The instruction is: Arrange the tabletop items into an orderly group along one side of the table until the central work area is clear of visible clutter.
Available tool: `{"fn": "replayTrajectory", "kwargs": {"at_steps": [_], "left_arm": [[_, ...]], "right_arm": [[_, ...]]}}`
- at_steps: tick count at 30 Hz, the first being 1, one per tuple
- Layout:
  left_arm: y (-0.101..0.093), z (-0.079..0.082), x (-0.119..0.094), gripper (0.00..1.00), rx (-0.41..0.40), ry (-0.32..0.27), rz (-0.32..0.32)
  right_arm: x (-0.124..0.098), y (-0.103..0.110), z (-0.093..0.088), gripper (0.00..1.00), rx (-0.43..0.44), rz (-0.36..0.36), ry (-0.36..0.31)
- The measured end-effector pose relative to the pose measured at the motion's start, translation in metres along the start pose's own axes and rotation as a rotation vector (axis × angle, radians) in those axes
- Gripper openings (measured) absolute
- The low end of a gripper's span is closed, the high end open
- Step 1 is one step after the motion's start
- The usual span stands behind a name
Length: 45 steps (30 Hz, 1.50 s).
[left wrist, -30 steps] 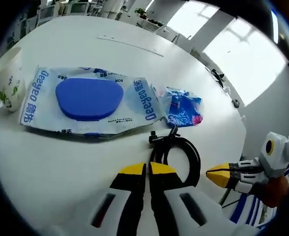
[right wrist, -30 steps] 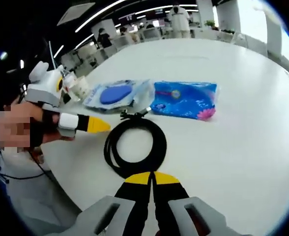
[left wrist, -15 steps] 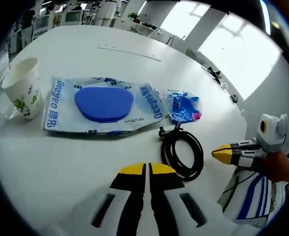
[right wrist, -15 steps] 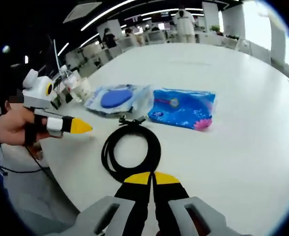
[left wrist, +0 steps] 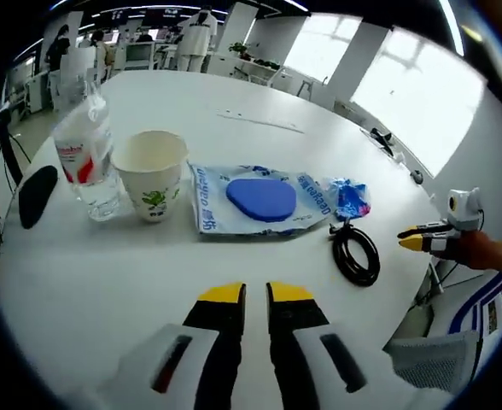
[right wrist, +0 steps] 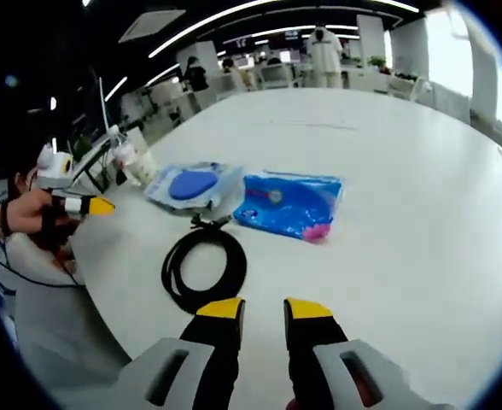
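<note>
Left gripper view: white round table (left wrist: 106, 273) in a bright open office, large windows at right, people standing far back. In a row across the table: water bottle (left wrist: 86, 154), paper cup (left wrist: 152, 173) just beside it, clear packet with a blue pad (left wrist: 261, 199), small blue pack (left wrist: 350, 197), coiled black cable (left wrist: 356, 254). Left gripper (left wrist: 246, 295) low over bare table, jaws slightly parted, holding nothing. Right gripper (left wrist: 422, 239) at the far right edge, in a hand; its jaw gap too small to judge here. Compared with half a second ago, far more of the table visible, bottle and cup fully in frame, jaws now showing a gap.

Right gripper view: same table (right wrist: 422, 196), ceiling strip lights, desks and people behind. Cable (right wrist: 204, 268) nearest, blue pack (right wrist: 287, 203) beyond it, packet (right wrist: 191, 185) to its left, bottle (right wrist: 131, 158) and cup blurred at the table edge. Right gripper (right wrist: 264, 310) empty, jaws apart by a narrow gap, closed a moment before. Left gripper (right wrist: 89, 205) small at left, held clear of the table edge.
</note>
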<state>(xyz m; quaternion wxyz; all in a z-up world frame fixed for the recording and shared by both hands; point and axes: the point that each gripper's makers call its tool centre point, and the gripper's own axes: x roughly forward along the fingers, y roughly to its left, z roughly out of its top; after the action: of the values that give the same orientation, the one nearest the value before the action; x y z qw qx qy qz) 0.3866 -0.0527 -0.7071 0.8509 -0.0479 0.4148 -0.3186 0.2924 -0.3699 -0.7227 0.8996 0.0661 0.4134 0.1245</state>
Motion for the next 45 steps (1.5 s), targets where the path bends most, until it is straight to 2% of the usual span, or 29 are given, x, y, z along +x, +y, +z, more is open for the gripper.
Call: {"fn": "replayTrajectory", "kwargs": {"at_steps": [2,9,14,18,23,29,45], "left_arm": [[0.016,-0.001,-0.013,0.12,0.006,-0.018,0.013],[0.046,-0.008,-0.045,0.27,0.083,-0.034,0.03],[0.052,-0.011,-0.059,0.41,0.132,-0.031,0.005],[0.051,-0.013,-0.059,0.48,0.151,-0.023,-0.013],[0.047,-0.012,-0.058,0.51,0.148,-0.031,-0.029],[0.045,-0.01,-0.059,0.52,0.159,-0.04,-0.029],[0.042,-0.013,-0.063,0.54,0.148,-0.061,-0.025]], "right_arm": [[-0.003,0.004,-0.001,0.29,-0.023,0.025,0.006],[-0.013,0.017,-0.007,0.47,-0.165,0.094,0.04],[-0.019,0.022,-0.005,0.56,-0.276,0.098,0.06],[-0.019,0.027,-0.001,0.59,-0.318,0.1,0.072],[-0.016,0.031,0.002,0.6,-0.331,0.096,0.078],[-0.017,0.032,0.004,0.6,-0.331,0.092,0.072],[-0.016,0.042,-0.008,0.59,-0.327,0.1,0.109]]}}
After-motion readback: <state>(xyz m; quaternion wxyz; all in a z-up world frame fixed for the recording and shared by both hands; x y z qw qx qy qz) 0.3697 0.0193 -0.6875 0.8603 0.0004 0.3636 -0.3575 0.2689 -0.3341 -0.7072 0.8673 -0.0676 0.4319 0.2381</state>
